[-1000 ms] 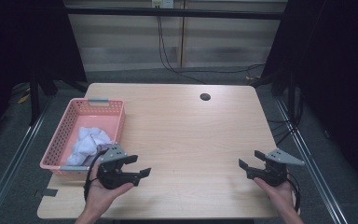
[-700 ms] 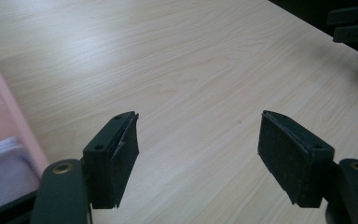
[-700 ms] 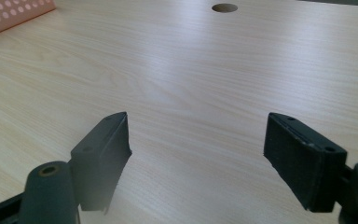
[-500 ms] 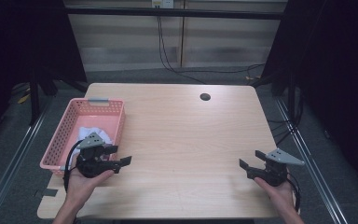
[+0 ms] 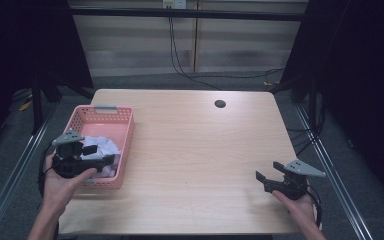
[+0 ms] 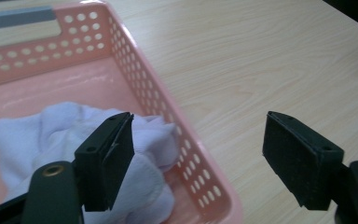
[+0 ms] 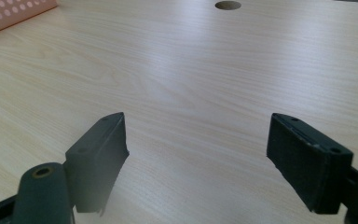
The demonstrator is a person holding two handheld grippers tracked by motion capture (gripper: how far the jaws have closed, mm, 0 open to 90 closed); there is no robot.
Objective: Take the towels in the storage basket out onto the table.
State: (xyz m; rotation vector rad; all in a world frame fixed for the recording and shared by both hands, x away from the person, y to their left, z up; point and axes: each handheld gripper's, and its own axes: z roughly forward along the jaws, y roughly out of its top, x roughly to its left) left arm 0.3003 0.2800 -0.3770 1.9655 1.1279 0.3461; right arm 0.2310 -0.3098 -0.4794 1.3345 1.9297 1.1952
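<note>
Left gripper [image 5: 87, 159] moved over pink basket [image 5: 125, 150], jaws apart, white cloth [image 6: 74, 135] beneath: pickup imminent. Right gripper [image 5: 267, 181] unmoved, agape, empty.

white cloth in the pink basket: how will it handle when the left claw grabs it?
The crumpled white cloth looks soft and folded, so it will probably drape and sag rather than hold shape. It likely weighs little. Since it lies against the perforated pink plastic basket's wall, it may drag on the rim when the open left claw lifts it.
</note>
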